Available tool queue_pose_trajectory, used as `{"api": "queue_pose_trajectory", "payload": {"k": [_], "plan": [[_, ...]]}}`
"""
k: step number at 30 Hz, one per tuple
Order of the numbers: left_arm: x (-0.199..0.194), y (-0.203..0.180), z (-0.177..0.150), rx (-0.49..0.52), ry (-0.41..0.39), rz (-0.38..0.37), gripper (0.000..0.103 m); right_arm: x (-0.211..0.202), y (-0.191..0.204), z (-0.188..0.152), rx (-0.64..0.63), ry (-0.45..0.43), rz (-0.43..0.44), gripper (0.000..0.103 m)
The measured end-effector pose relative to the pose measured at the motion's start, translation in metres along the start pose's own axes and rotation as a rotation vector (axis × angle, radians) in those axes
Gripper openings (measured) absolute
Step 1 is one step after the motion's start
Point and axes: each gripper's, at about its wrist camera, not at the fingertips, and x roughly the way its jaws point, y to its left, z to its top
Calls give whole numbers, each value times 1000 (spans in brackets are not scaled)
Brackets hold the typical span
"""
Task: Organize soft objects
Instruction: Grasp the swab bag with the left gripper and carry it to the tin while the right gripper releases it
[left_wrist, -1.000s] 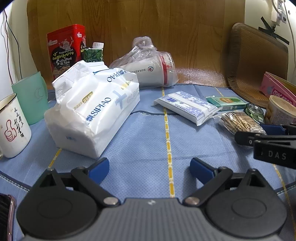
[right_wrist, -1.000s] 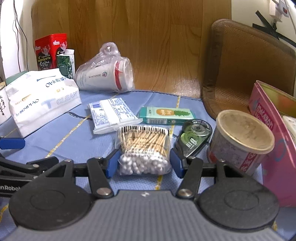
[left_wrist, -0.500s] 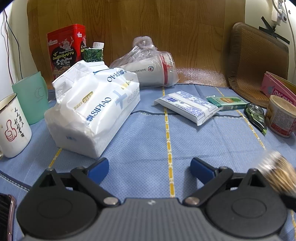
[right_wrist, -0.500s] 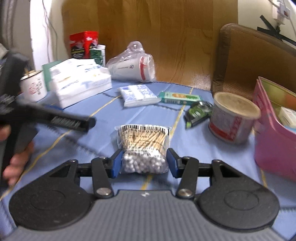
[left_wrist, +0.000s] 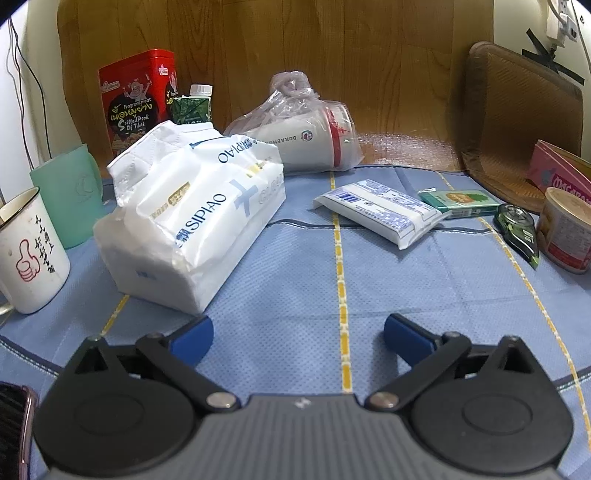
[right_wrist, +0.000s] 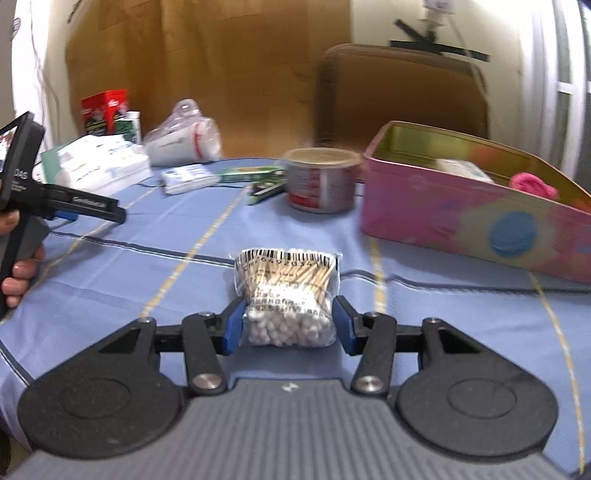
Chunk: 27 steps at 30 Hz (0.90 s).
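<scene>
Black linkage left gripper (left_wrist: 298, 338) with blue pads, silver pivot screws, grey ribbed housing

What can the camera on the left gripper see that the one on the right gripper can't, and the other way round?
Only the left wrist view shows the white thumbs-up mug and the green cup beside it.

Only the right wrist view shows the bag of cotton swabs clamped in the right gripper, and the inside of the pink tin box.

Both show the blue cloth, the big tissue pack, the small tissue packet and the open left gripper, which holds nothing.
</scene>
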Motion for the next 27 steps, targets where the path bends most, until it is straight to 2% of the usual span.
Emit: {"api": "queue_pose_trajectory", "payload": {"k": [4,5,8,11,13,15,16,18,19,21,27], "plan": [[-7,-1,-1,-32,12,-22,96,-4,-7,-5,21,0,-6,58],[-15,-6,-3,-50,11,-73,94,-6,-8,-7,29,0,-2,58],[-37,-31,-6,-76,33,-321,94,-10,-13,-12,33,-13,12,59],[-49,-68,-9,-66,115,-555,94,-11,-14,-14,26,-24,20,59],[-53,-98,-13,-17,165,-662,93,-11,-14,-16,20,-32,23,59],[-55,-126,-17,45,205,-710,82,-12,-15,-18,13,-40,29,57],[-54,-138,-19,72,231,-731,66,-14,-15,-19,12,-49,36,52],[-55,-155,-20,108,236,-747,59,-18,-19,-21,29,-60,61,50],[-56,-159,-17,102,245,-765,51,-19,-22,-22,40,-67,71,49],[-60,-167,-6,88,233,-790,51,-23,-27,-21,54,-93,61,48],[-75,-214,52,131,69,-841,51,-36,-56,20,51,-267,-24,48]]}}
